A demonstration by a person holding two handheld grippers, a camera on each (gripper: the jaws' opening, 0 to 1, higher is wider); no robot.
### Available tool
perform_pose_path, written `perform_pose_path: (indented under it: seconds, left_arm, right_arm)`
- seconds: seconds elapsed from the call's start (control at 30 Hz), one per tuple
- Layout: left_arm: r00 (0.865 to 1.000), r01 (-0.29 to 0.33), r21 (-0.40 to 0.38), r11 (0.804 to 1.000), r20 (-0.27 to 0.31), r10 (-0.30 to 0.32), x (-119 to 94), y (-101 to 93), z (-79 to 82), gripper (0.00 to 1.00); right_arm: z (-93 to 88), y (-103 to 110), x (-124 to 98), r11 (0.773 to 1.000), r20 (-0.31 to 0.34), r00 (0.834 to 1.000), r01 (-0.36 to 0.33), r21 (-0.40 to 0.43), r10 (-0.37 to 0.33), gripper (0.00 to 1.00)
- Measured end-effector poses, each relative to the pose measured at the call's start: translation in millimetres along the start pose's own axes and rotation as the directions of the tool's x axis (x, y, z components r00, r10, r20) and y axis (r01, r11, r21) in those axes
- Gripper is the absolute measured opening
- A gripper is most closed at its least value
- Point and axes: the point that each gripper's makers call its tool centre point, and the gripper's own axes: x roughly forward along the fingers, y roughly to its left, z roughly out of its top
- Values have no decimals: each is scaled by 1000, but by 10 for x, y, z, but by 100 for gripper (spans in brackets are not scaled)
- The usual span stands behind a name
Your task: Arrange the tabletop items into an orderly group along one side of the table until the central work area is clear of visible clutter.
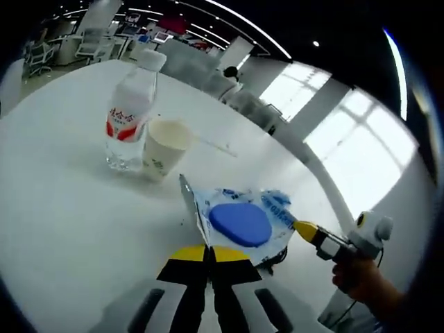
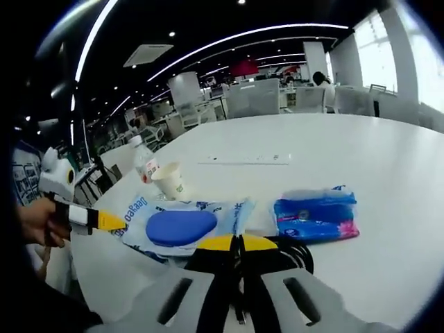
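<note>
Because the wipes pack (image 1: 239,223) is a soft film pouch with a stiff blue oval lid (image 2: 182,226) on its face, it is probably light and floppy. It likely sags or crumples if held by one edge alone, and the glossy wrap may slip. The sealed end seams look like the surest places to grip, and that is where both claws sit.

The left claw (image 1: 208,254) has its yellow tips pressed together on the near seam, which stands up in a crease. The right claw (image 2: 239,243) also has its tips closed, apparently pinching the opposite edge.

The pack is white and pale blue with blue lettering. It lies near the tabletop (image 1: 62,208) edge, between the two claws. Beyond it a clear water bottle (image 1: 130,118) with a red label stands touching a paper cup (image 1: 165,147).

In the right gripper view, a blue tissue packet (image 2: 316,216) lies just beside the wipes. It looks equally soft.
</note>
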Motion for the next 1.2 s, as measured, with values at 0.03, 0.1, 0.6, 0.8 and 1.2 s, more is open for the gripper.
perform_pose_path:
  seconds: [0.03, 0.1, 0.6, 0.8, 1.2]
  left_arm:
    - [1000, 1, 2, 1000, 0, -1, 8, -2, 12, 0]
    - [1000, 6, 14, 1000, -3, -6, 57, -7, 77, 0]
    - [999, 25, 92, 995, -45, -21, 358, -13, 401, 0]
    - [998, 39, 116, 992, -51, -34, 462, -54, 543, 0]
    - [998, 19, 167, 986, -69, -7, 707, 50, 706, 0]
  right_arm:
    - [3, -1, 5, 1000, 0, 1000, 1, 0, -1, 0]
    - [31, -17, 10, 1000, 5, 1000, 7, 5, -7, 0]
    - [151, -166, 205, 999, 5, 1000, 19, 32, -19, 0]
    - [198, -214, 230, 999, 32, 999, 35, 39, -36, 0]
    - [268, -277, 453, 997, 50, 997, 49, 55, -52, 0]
